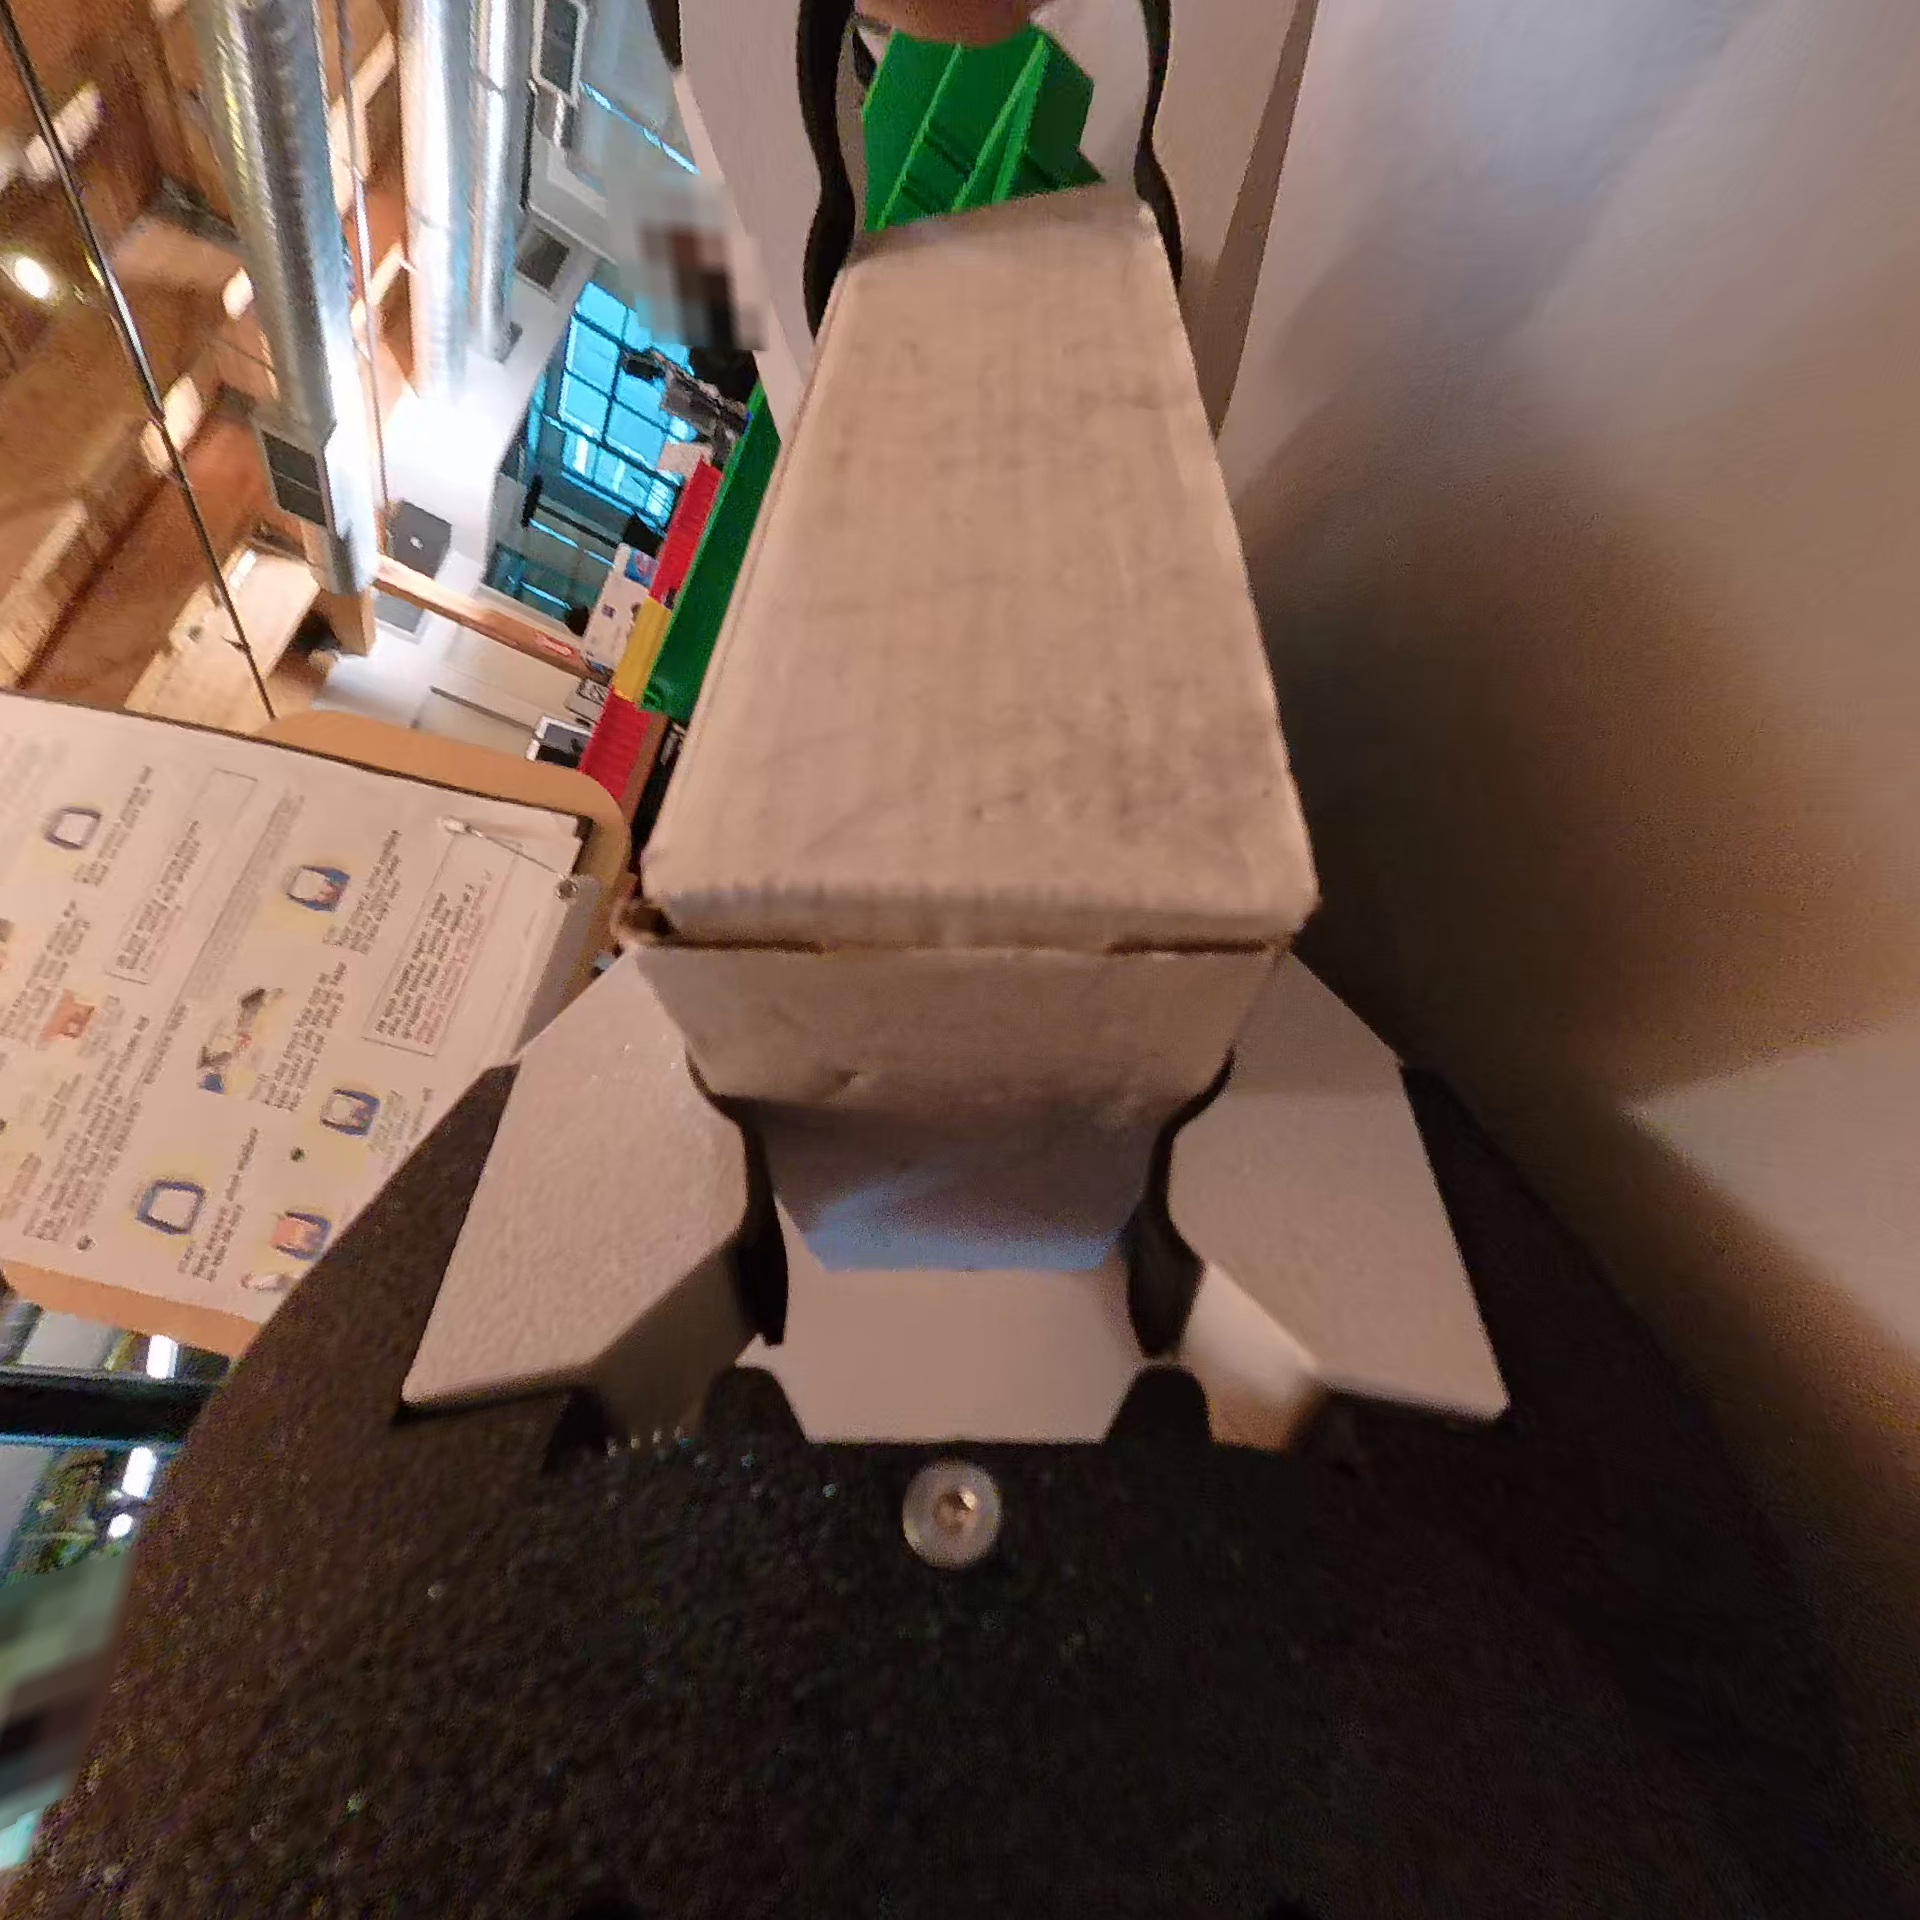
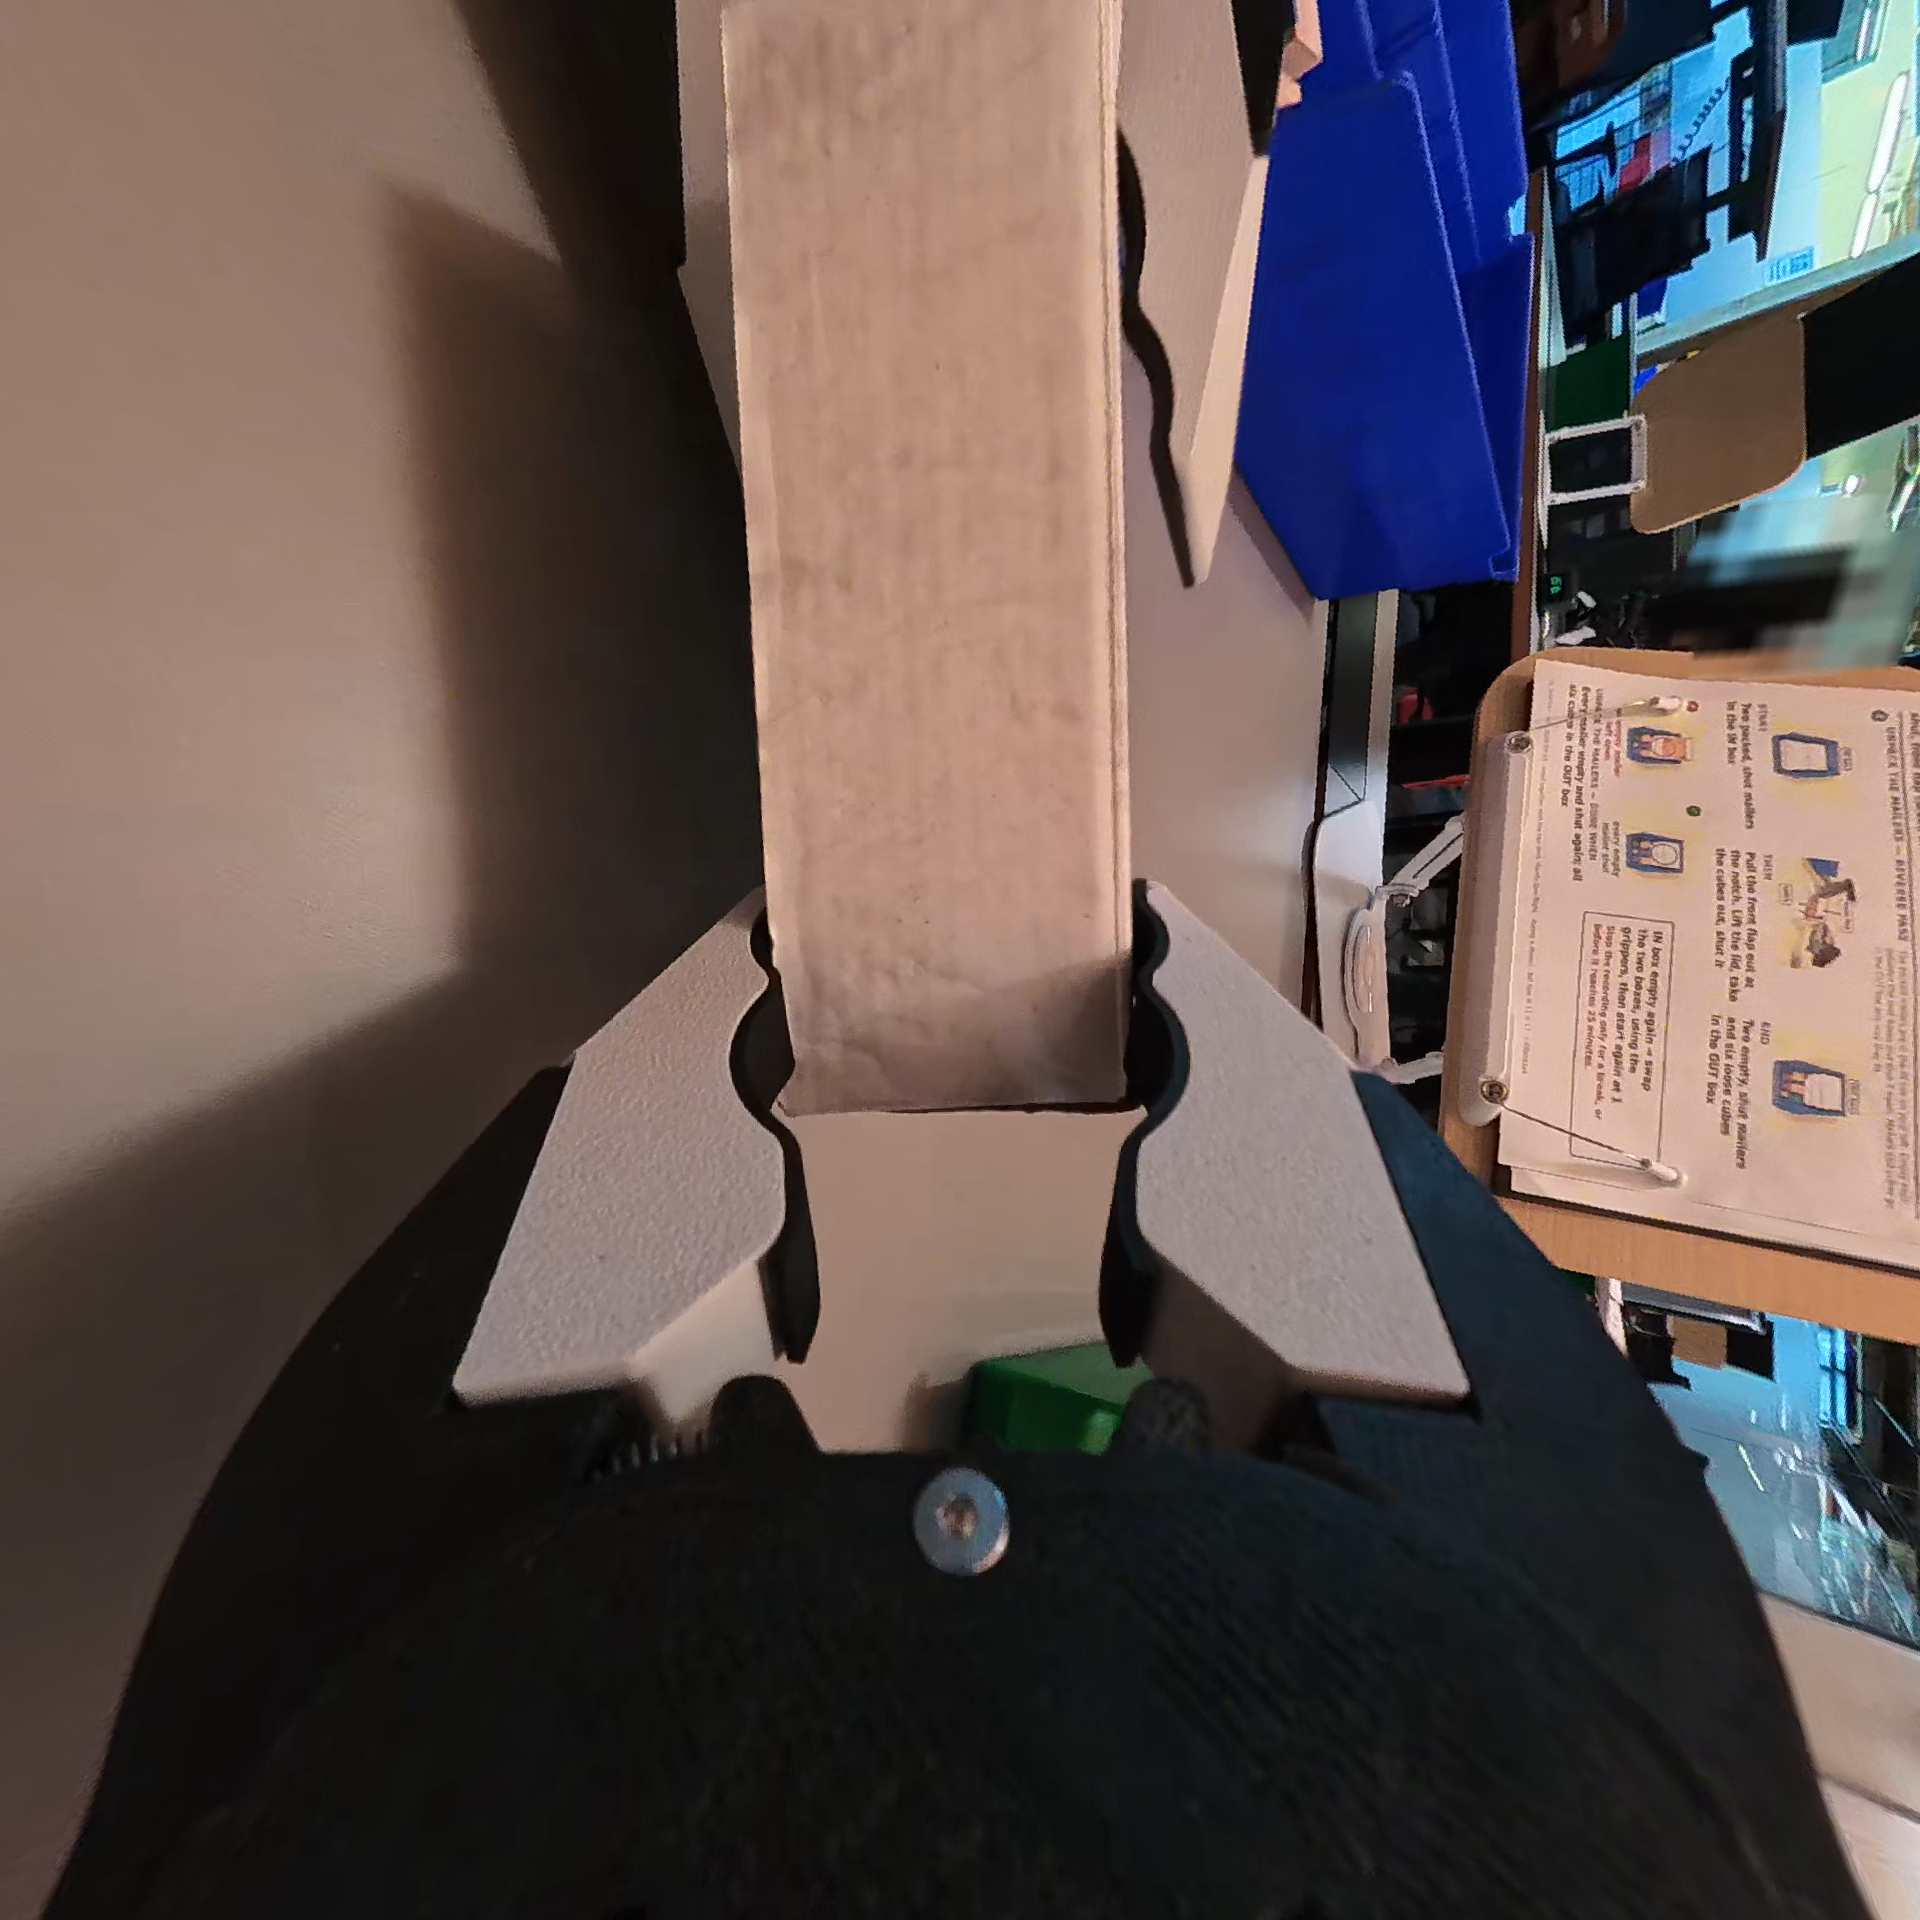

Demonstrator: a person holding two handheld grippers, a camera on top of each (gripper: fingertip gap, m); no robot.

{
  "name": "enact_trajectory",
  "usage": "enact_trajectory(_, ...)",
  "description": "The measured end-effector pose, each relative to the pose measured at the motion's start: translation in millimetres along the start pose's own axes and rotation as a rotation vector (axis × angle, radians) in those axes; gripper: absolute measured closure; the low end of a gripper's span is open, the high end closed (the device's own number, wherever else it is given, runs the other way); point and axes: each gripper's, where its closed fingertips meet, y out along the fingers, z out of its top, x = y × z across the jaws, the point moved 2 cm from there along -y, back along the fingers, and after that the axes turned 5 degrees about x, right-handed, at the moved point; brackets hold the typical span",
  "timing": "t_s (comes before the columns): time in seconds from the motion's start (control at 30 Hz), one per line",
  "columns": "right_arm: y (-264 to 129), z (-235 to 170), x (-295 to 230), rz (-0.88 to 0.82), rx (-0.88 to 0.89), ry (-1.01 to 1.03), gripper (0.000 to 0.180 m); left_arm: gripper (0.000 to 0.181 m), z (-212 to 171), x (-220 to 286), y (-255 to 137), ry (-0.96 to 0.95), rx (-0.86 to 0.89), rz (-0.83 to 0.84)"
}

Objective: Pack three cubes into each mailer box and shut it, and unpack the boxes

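Observation:
A white mailer box (image 1: 966,644) with its lid down is held at both ends. My left gripper (image 1: 961,1081) is shut on its near end. The right gripper's black-padded fingers (image 1: 1158,156) clamp the far end at the top of the left wrist view. In the right wrist view my right gripper (image 2: 951,935) is shut on the same box (image 2: 925,520), and a white finger (image 2: 1195,312) of the left gripper shows at the far end. No cubes are in view.
A green bin (image 1: 717,561) lies left of the box, and more ribbed green plastic (image 1: 966,135) shows past its far end. A blue bin (image 2: 1371,364) stands right of the box. A clipboard with an instruction sheet (image 1: 239,997) (image 2: 1683,935) stands nearby. The pale tabletop (image 2: 312,520) runs alongside.

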Motion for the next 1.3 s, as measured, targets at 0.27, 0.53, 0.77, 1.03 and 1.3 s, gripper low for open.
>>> enact_trajectory(0.27, -13.5, 17.3, 25.5, -0.194, -0.06, -0.167, 0.107, 0.103, -14.3, -6.6, 4.1, -0.221, -0.099, -0.067)
enact_trajectory(0.53, -2.8, 41.6, 27.9, -0.233, -0.084, -0.359, 0.127, 0.104, -18.4, -10.3, 5.4, -0.352, -0.085, -0.112)
enact_trajectory(0.77, -10.5, 48.3, 27.8, -0.249, -0.08, -0.352, 0.146, 0.104, -19.5, -9.9, 5.9, -0.381, -0.082, -0.145)
enact_trajectory(1.03, 7.5, 30.4, 28.6, -0.354, -0.17, -0.406, 0.175, 0.108, -19.5, -11.8, 7.4, -0.364, -0.086, -0.106)
enact_trajectory(1.3, 7.8, 28.2, 35.0, -0.453, -0.174, -0.461, 0.178, 0.111, -23.9, -14.1, 8.5, -0.384, -0.148, -0.081)
